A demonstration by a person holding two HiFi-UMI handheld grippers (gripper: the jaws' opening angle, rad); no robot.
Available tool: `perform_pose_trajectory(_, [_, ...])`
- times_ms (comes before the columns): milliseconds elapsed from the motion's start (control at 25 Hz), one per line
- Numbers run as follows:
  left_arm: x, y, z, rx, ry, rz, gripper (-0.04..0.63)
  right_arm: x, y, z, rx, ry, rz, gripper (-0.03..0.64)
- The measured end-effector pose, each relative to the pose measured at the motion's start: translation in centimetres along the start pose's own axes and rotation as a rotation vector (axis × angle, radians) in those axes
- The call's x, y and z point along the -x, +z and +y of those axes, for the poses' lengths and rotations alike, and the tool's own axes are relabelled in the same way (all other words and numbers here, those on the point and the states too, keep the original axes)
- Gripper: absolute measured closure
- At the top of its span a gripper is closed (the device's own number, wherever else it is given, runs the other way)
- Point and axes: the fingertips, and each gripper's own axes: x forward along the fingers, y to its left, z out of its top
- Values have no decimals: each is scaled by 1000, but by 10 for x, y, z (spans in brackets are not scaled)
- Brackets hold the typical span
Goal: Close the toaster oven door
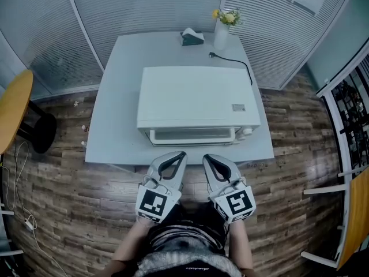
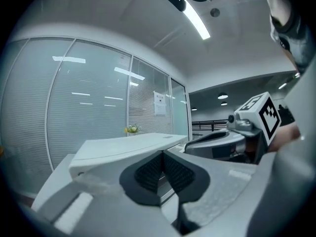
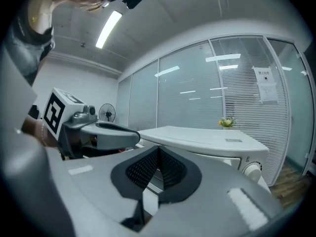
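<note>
Head view, left hand-held gripper level, closed

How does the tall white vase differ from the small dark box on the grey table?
The tall white vase is slim and upright; the small dark box is low and squat. The vase holds yellow flowers; the box shows something white on top. Both stand at the far edge of the grey table, behind the white toaster oven.

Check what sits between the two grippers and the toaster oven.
Nothing but a bare strip of table, seen in the head view. The left gripper and right gripper, both shut and empty, sit short of the toaster oven.
</note>
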Motion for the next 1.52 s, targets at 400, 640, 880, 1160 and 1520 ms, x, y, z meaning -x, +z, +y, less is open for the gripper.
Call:
perform_pose_trajectory(400, [16,42,-11,107,13,-107,591,7,49,16,-40,-8,-136,614])
perform_pose_trajectory(640, [20,51,-13,104,19,-131,591,11,61,18,-45,-17,-162,614])
perform_pose_trajectory(880, [22,51,-15,107,26,-133,591,14,62,20,-47,-21,-162,614])
perform_pose_trajectory(1160, [22,51,-16,105,31,-129,591,15,62,24,-28,-14,-151,615])
perform_pose_trajectory(1520, [21,49,-18,110,36,-121,591,18,62,26,-21,-12,-152,615])
